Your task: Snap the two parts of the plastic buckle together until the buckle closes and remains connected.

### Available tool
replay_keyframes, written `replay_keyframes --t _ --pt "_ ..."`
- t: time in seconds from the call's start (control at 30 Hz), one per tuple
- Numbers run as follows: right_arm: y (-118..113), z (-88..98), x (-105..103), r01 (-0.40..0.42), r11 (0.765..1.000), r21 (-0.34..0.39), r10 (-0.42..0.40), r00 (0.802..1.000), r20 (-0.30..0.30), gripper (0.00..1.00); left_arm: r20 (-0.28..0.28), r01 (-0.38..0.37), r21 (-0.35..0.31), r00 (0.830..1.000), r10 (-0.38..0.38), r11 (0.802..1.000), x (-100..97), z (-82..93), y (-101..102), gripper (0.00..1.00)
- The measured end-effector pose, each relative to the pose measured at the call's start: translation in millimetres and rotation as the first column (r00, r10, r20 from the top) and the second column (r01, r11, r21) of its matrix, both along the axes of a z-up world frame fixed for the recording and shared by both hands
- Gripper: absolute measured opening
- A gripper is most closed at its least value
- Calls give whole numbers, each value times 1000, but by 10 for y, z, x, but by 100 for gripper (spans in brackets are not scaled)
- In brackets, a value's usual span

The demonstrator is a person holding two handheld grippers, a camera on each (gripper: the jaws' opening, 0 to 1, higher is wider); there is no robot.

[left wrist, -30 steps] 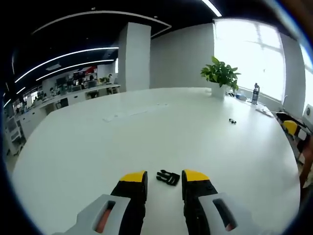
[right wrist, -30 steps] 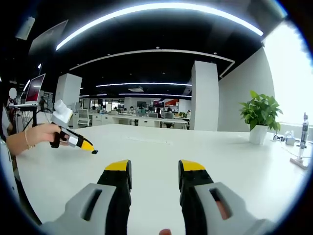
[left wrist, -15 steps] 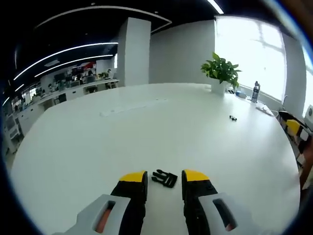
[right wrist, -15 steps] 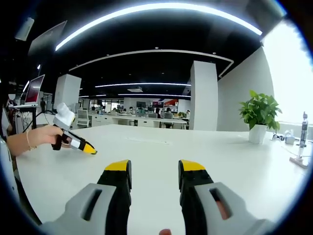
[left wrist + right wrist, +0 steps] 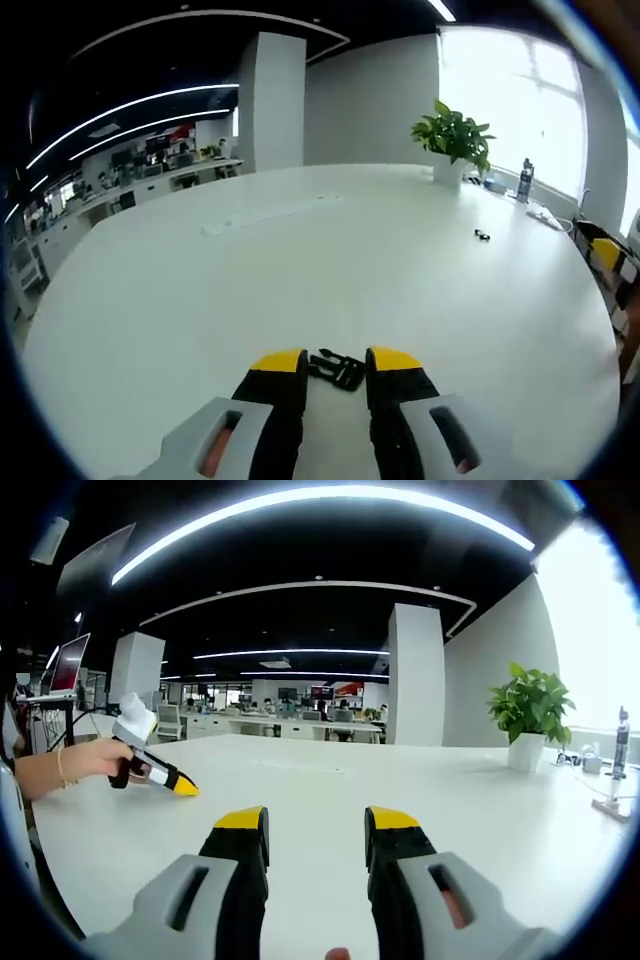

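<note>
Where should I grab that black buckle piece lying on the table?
Grip the buckle piece across its solid body, not its prongs, coming straight down from above. It lies flat on the table, between the open jaws of the left tool, so only its side edges offer a hold.

At the bottom of the left gripper view, the left tool (image 5: 335, 362) rises as two black jaws capped with yellow tips, each seated in a pale grey housing with a slot that shows orange-red inside. The right tool (image 5: 316, 825), at the bottom of the right gripper view, has the same build: black jaws, yellow tips, grey slotted housings. At the left edge of that view the left tool (image 5: 183, 788) appears again, black with a yellow tip and a white body, and the hand (image 5: 95, 759) on it wears a thin bracelet at the wrist.
</note>
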State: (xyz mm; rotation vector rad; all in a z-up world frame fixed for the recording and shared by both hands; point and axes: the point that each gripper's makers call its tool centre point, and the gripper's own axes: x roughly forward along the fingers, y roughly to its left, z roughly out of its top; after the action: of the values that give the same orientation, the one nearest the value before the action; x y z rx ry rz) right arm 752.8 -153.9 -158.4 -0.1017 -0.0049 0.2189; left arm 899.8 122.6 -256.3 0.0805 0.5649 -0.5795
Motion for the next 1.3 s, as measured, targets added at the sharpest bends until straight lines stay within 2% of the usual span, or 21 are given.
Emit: replay_keyframes --t 0.33,0.67,0.9,1.3 --pt "-5 -19 14 -1 1000 2 1 1000 -4 39 14 21 0 1000 -21 1000 17 12 -3 23" --pt "-15 -26 25 -3 1000 4 3 1000 -6 39 38 93 -18 995 -92 996 27 7 1 22" --pt "-26 -33 32 -2 1000 6 2 1000 -9 39 60 180 8 982 -181 984 -59 -2 29 22" --pt "4 -51 37 -6 1000 7 6 1000 -13 39 94 312 37 945 -314 949 -293 12 114 22"
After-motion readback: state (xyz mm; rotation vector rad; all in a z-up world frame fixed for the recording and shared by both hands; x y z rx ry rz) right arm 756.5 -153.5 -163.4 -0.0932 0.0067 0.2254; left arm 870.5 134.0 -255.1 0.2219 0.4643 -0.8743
